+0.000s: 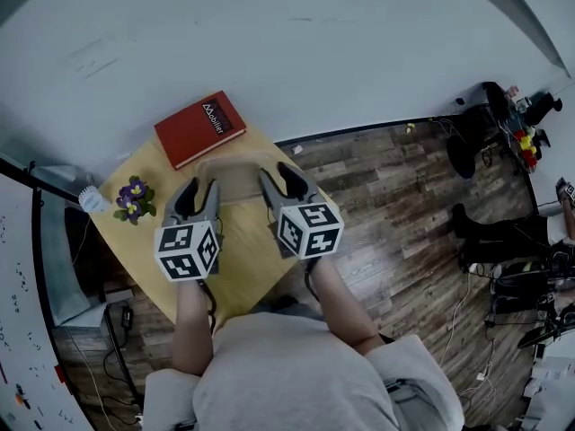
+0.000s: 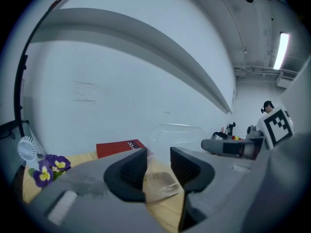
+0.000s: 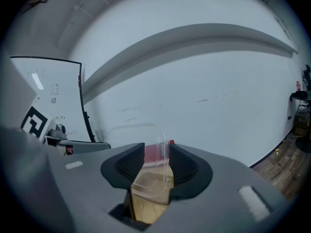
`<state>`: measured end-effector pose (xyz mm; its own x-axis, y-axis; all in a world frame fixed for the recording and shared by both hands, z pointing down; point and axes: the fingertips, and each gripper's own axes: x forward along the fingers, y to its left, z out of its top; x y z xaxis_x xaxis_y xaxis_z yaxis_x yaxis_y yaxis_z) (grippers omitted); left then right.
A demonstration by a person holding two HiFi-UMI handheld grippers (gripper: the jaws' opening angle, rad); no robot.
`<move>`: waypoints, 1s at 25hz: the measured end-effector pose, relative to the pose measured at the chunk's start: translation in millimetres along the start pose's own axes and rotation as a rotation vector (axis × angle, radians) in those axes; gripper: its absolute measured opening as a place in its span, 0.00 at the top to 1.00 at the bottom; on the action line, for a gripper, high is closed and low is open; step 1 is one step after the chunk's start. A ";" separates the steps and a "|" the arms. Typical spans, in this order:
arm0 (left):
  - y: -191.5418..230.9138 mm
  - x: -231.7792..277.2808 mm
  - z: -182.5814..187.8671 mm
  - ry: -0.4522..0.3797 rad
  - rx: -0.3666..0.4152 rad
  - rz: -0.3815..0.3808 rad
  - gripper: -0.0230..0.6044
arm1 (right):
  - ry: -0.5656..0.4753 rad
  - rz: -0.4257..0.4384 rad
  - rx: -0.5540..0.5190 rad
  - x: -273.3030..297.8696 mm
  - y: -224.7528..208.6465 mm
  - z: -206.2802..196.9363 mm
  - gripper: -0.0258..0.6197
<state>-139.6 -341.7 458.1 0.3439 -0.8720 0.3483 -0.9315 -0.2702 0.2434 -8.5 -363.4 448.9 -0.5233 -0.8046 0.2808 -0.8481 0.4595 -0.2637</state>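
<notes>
Left claw (image 2: pixel 158 168) and right claw (image 3: pixel 156 166), each tight on a wall of empty clear container (image 1: pixel 235 178).

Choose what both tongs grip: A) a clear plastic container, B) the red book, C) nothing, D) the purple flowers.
A: the clear plastic container is pinched at one edge by the left tongs and at the other by the right tongs, as each gripper view shows.

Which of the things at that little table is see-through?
The clear plastic container, clamped between the left gripper and the right gripper; the book is solid red, the flowers purple and yellow.
</notes>
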 end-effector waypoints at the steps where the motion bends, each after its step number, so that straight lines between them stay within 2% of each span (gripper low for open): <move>1: -2.1 -2.7 1.5 -0.006 0.003 0.001 0.73 | -0.005 0.002 -0.003 -3.0 0.9 1.7 0.72; 25: -56.0 -73.2 33.2 -0.179 0.076 0.049 0.73 | -0.141 0.081 -0.095 -77.7 27.9 41.7 0.72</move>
<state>-116.6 -276.3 388.9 0.2776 -0.9417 0.1899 -0.9553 -0.2496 0.1585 11.9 -303.7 381.2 -0.5787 -0.8053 0.1285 -0.8114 0.5527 -0.1904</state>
